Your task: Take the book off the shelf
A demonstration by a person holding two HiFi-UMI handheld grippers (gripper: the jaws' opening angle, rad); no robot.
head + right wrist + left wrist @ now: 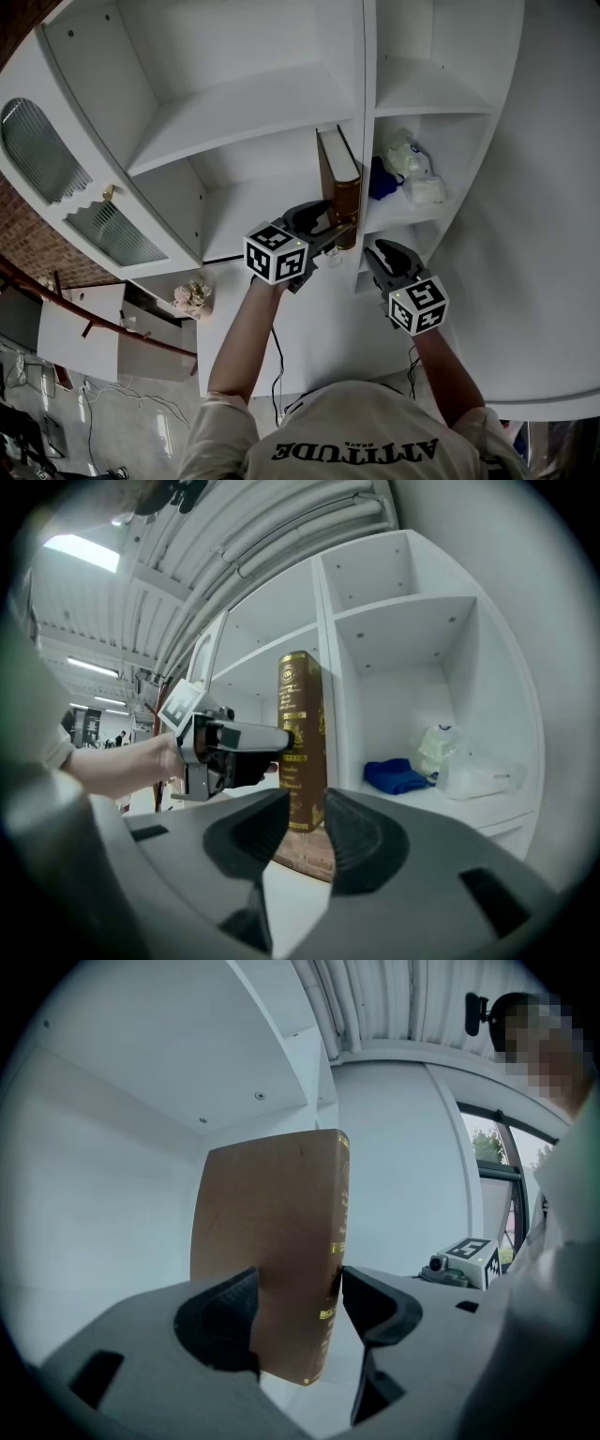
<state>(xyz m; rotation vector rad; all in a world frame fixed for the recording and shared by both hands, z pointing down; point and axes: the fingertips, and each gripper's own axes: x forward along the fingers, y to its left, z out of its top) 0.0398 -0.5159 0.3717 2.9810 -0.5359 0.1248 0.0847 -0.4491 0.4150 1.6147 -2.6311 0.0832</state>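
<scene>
Centre frame, head view: book point(339, 183) upright on shelf point(253, 202), right side hard against vertical divider point(367, 141). Bare shelf room to its left, clearance above its top. Left gripper point(323, 227) fingers pinching book across covers, near spine. Right gripper point(382, 251) lower right, short of book, fingers narrowly parted, nothing between. Gilt spine lettering unreadable. Shirt point(356, 450) print reads "ATTITUDE".

Left gripper point(296, 1283) clamps an upright brown book point(272, 1222) near its bottom, white shelf wall point(103, 1204) behind the book.
</scene>
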